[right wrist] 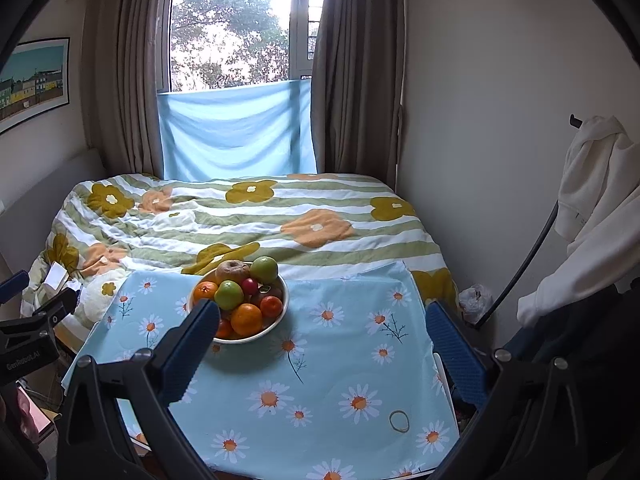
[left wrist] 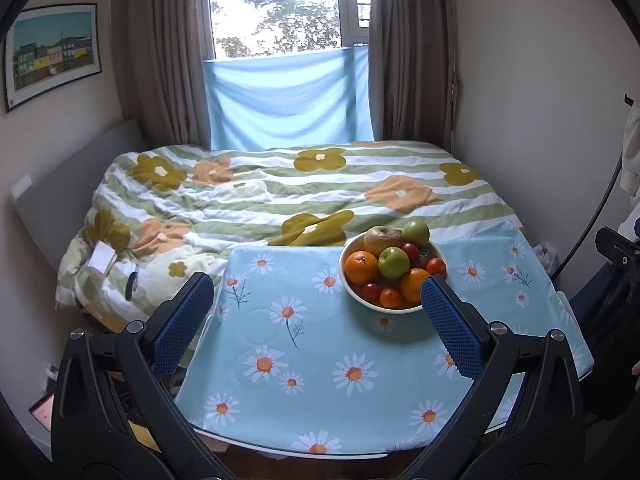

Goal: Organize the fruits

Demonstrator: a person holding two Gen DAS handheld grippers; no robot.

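Holding nothing, left gripper (left wrist: 318, 292) and right gripper (right wrist: 322, 320) both stood wide apart over the daisy tablecloth (left wrist: 320, 360), near the white fruit bowl (left wrist: 352, 288).

"GenRobot.AI" is printed on the left gripper (right wrist: 24, 360).

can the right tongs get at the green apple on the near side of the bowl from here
Probably yes. The right tongs are open and hold nothing, and the green apple sits on top of the pile in the bowl, with only bare tablecloth between.
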